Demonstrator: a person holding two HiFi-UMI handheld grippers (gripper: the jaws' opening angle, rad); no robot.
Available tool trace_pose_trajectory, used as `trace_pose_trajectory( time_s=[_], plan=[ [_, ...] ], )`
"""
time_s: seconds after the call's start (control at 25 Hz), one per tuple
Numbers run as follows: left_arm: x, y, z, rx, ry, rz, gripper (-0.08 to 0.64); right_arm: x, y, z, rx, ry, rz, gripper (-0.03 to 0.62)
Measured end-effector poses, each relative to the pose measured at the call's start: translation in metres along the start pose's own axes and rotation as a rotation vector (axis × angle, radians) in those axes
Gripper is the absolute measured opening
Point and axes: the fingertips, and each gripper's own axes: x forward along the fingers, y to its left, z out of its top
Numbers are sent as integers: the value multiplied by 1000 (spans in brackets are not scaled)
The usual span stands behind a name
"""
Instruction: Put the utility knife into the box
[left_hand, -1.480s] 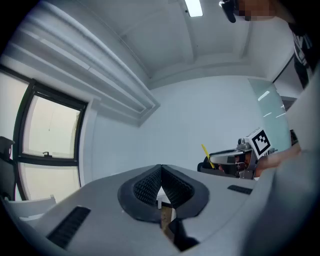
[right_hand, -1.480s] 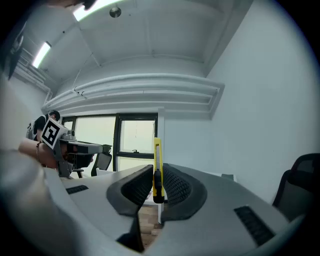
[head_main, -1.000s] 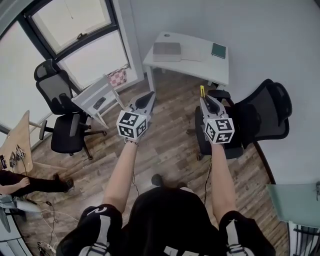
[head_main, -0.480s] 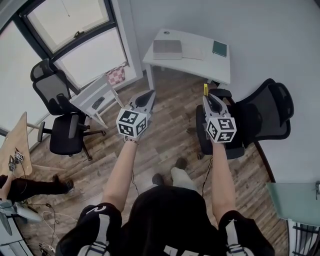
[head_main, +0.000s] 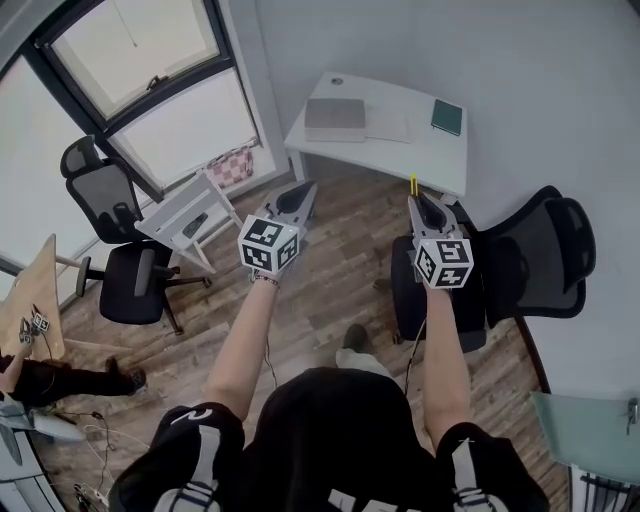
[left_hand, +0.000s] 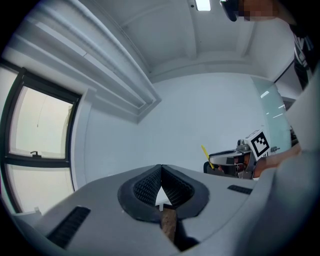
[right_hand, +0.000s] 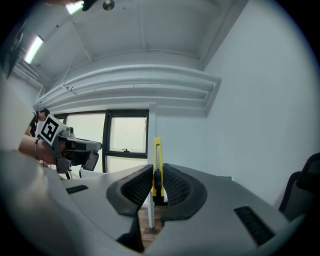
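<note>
Firmly pinched upright in the right gripper's (head_main: 424, 203) jaws, the knife (right_hand: 158, 162) looks light, stiff and slick-sided; a grip on its handle, clear of the blade, seems safest. The left gripper (head_main: 303, 192) is closed and empty. The box (head_main: 335, 115) lies on the far surface (head_main: 400, 95).

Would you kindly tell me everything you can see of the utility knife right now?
The utility knife is a slim yellow bar, seemingly plastic, with a black slider where the jaws pinch it. The right gripper holds it in the air, its free end jutting up past the jaw tips. No blade shows. It touches nothing else.
</note>
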Motion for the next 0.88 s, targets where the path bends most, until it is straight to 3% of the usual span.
trace_pose_trajectory(
  time_s=[0.52,0.88],
  plan=[
    [108,-13,7,19,15,-10,25,41,-88,-12,15,10,13,77],
    [145,-24,1,20,37,-11,25,53,-120,-23,32,18,28,77]
  ],
)
